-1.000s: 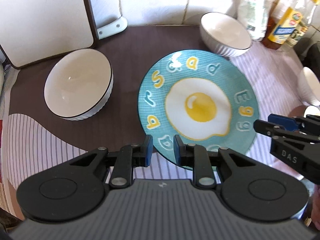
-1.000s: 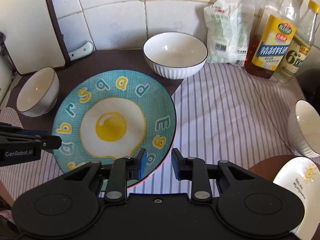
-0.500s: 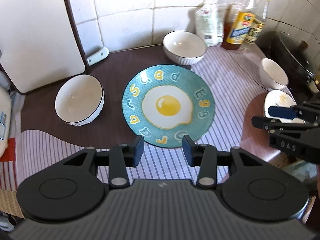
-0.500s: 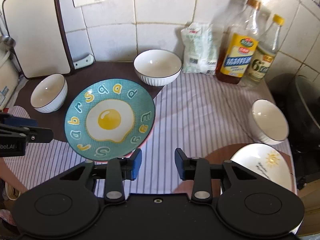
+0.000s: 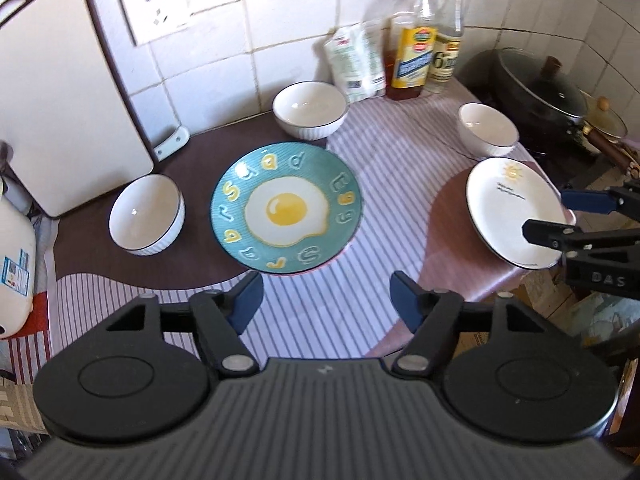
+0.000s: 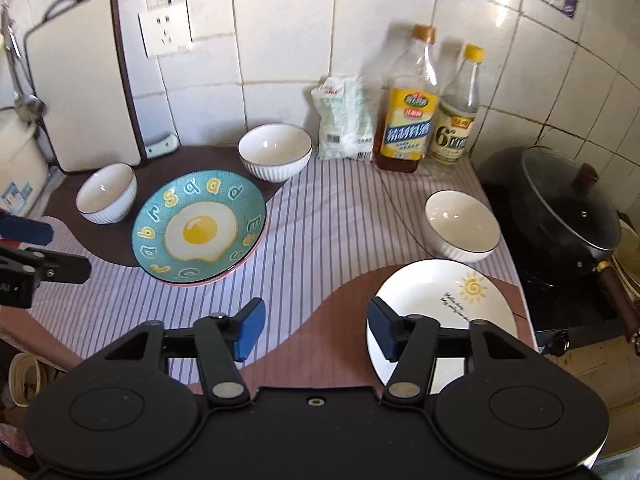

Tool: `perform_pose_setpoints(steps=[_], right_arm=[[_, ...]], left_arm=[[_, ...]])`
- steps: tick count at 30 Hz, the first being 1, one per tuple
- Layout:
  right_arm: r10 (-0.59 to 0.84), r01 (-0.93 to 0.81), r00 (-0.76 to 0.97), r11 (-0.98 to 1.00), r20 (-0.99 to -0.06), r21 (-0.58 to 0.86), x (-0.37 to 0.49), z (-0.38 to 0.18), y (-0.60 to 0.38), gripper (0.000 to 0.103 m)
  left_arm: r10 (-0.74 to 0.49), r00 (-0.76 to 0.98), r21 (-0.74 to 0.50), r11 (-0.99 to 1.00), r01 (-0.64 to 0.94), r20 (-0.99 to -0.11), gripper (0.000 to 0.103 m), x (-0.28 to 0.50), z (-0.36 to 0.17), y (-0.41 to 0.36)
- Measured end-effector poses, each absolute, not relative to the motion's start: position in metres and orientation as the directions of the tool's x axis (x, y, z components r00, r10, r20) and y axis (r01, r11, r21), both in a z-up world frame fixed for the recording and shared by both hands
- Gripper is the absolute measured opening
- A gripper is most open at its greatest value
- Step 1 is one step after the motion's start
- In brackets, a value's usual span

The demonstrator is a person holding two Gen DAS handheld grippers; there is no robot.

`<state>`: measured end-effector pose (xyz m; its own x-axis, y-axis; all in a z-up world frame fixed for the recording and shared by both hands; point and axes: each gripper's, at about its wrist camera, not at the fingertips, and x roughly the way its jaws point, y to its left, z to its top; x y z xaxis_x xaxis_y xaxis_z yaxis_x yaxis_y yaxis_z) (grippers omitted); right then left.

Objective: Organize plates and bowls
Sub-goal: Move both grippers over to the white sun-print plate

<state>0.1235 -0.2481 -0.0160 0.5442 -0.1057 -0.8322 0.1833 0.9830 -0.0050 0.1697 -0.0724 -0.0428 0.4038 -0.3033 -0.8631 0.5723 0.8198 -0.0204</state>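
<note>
Teal plate (image 5: 286,208) w/ fried-egg print & letters; white plate (image 6: 444,304) w/ yellow sun; striped cloth (image 6: 320,232).

three white bowls (image 6: 275,153), two plates (image 6: 199,229) (one white), two bottles (image 6: 408,120)

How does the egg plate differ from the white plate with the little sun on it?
The egg plate is teal all over, with a fried egg in the middle and letters round the rim; the sun plate is white with one small sun and a line of writing. The egg plate looks larger. It lies mid-counter between two bowls; the sun plate lies near the counter's front right corner. Both are round, lie flat and hold nothing.
</note>
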Motion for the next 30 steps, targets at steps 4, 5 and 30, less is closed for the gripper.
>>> perform_pose_setpoints(steps=[4,5,30], right_arm=[[-0.090,0.178,0.604,0.984,-0.792,0.024,0.091,0.001,-0.264,0.068],[-0.082,0.176,0.619,0.984,-0.781,0.036,0.083,0.004,-0.269,0.068],[-0.121,0.248,0.800,0.959,-0.588,0.140,-0.014,-0.048,-0.392,0.073]], left_arm=[[-0.331,0.394,-0.034,0.801,0.598,-0.857,0.081,0.152,-0.034,-0.088],[-0.337,0.388,-0.044,0.800,0.598,-0.858,0.083,0.149,-0.033,-0.093],[-0.456,0.403,-0.099,0.750,0.654,-0.794,0.094,0.123,-0.090,-0.216]])
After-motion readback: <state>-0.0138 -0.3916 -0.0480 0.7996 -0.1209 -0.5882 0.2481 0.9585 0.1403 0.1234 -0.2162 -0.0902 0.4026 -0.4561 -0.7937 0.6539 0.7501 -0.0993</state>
